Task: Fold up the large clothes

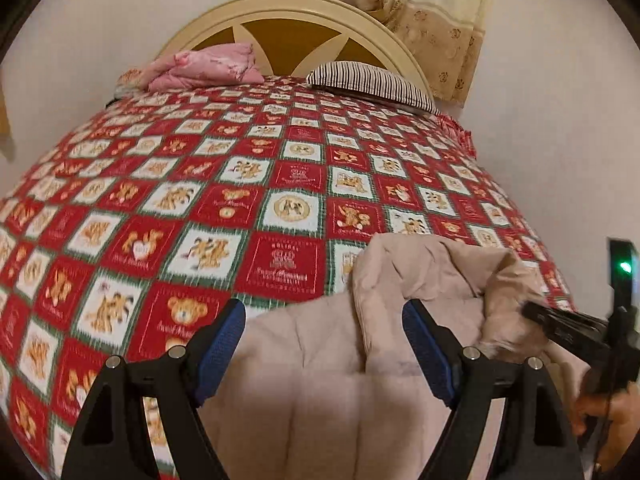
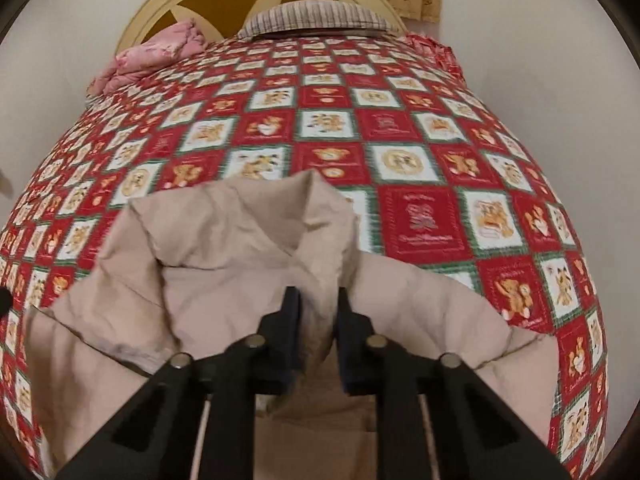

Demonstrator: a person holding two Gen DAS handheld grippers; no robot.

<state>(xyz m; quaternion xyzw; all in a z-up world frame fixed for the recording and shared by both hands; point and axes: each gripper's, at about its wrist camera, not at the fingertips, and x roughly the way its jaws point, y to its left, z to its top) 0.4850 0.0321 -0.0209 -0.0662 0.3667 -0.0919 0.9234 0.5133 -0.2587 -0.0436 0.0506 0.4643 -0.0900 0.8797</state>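
We see a beige quilted jacket [image 2: 224,280] at the near end of the bed, on a red-and-white teddy-bear bedspread [image 2: 360,120]; it fills the bottom of both wrist views. Fabric is pale tan, puffy, with stitched panel lines and creases, matte surface, slightly blurred. From the right wrist view the upper part is bunched and raised into a peak, with a collar-like flap folded over and a hollow below it; lower part spreads wide to left and right over the bedspread. Right gripper [image 2: 318,312] is clenched on a pinched ridge of the jacket, fabric squeezed between the two dark pads, jaws nearly together. In the left wrist view the left gripper [image 1: 324,332] stands released, blue-padded fingers [image 1: 224,344] wide apart over the flat quilted panel, nothing pinched between them; whether the pads touch the cloth we cannot tell. Same view shows the right gripper's black body at the right edge against the lifted fold, a hand [image 1: 612,412] behind it. Far end of the bed: cream headboard [image 1: 296,20], pink bundle of cloth [image 1: 204,68] on the left, striped pillow [image 1: 372,84] on the right, curtain [image 1: 436,20] above.
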